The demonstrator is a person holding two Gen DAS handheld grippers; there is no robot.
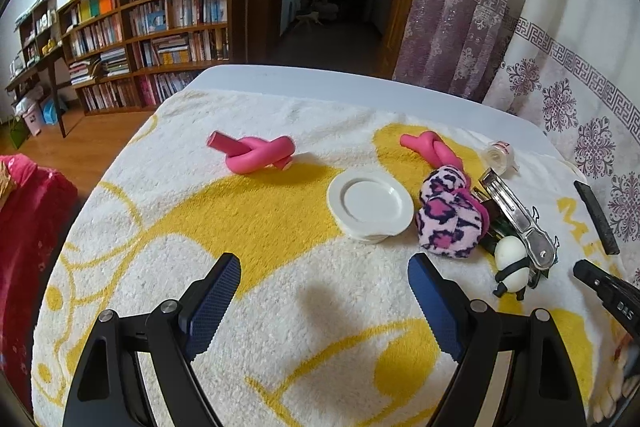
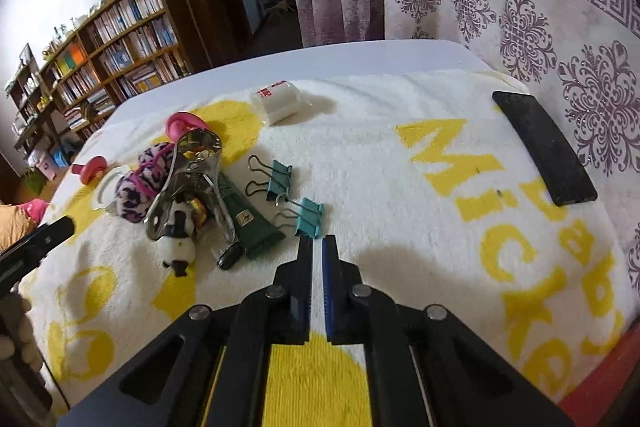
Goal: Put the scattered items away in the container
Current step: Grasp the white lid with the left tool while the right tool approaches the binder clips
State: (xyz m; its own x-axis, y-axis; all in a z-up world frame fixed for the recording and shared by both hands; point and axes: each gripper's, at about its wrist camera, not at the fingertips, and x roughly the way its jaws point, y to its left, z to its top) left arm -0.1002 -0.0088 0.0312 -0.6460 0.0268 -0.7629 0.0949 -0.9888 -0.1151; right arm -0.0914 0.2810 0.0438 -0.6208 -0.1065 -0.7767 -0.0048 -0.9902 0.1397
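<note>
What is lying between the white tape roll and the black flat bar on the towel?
Nothing: in the right wrist view the towel is bare between the white tape roll and the black flat bar.

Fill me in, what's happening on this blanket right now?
A person holds tongs in each hand over a yellow-and-white blanket strewn with small items. The left tongs are open, empty, hovering short of a white lid. The right tongs are shut on nothing, their tips right beside the nearer teal binder clip. Nothing is picked up yet, and no container is recognisable.
</note>
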